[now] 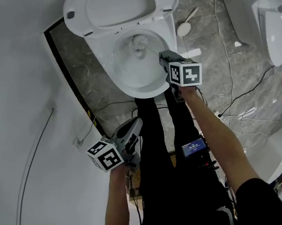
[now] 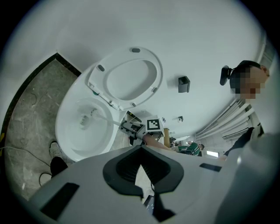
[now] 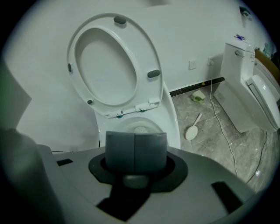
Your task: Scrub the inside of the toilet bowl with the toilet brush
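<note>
The white toilet bowl [image 1: 125, 70] stands open with its seat and lid [image 1: 117, 7] raised against the wall. My right gripper [image 1: 164, 60] hangs over the bowl's right rim, shut on the toilet brush handle. The brush head [image 1: 139, 45] sits low inside the bowl near the drain. In the left gripper view the thin handle [image 2: 109, 120] runs from the right gripper [image 2: 131, 127] down to the brush head [image 2: 85, 118]. In the right gripper view the pads [image 3: 120, 151] press together, with the bowl [image 3: 173, 127] beyond. My left gripper [image 1: 133, 130] hangs by my left leg, shut and holding nothing.
A white long-handled brush [image 1: 185, 26] lies on the marble floor right of the toilet. A second toilet [image 1: 268, 20] stands at the far right, with cables [image 1: 232, 97] trailing across the floor. The white wall [image 1: 21, 99] is close on the left. My legs [image 1: 158, 148] stand before the bowl.
</note>
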Demonstrator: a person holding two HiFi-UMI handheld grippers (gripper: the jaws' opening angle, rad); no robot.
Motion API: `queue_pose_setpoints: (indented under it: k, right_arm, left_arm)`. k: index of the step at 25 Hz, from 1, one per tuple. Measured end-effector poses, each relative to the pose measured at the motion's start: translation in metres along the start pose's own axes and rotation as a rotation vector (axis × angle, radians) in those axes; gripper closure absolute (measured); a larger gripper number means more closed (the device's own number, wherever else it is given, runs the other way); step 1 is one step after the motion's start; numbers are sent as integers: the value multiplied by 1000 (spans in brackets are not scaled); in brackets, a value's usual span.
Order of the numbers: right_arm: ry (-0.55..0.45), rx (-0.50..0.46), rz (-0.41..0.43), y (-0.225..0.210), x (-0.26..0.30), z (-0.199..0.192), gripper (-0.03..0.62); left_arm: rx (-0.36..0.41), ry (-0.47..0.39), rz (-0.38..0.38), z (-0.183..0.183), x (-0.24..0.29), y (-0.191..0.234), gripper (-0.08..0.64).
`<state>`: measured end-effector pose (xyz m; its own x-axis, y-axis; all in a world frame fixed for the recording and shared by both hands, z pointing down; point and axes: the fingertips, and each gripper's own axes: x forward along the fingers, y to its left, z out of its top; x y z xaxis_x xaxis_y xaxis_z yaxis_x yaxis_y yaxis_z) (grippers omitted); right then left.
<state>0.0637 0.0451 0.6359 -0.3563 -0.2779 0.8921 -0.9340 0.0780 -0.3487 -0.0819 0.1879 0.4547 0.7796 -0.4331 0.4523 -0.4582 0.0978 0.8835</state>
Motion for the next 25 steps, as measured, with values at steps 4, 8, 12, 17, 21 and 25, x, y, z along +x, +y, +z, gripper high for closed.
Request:
queue_pose_setpoints:
  k: [4,8,12,17,21,25]
  right_arm:
    - [-11,49,21,-4,6,-3,433]
    - [-3,51,31,2,17,-4,433]
    - [12,41,55,16,31,-4,433]
    - [53,-11,78,36,44,-9,433]
    - [79,-59,93,46,47,-15,433]
    - [105,-91,121,50,48,-24,433]
  left_arm:
    - [-8,5,-1,-4,2,2,549]
    - [-15,6,3,-7,1,6,549]
    - [-18,8,9,-9,-1,11,549]
    - [-20,12,20,-8,-5,14,549]
    - [-18,14,25,-7,-6,14,549]
    - [-21,13,18,-7,-4,14,549]
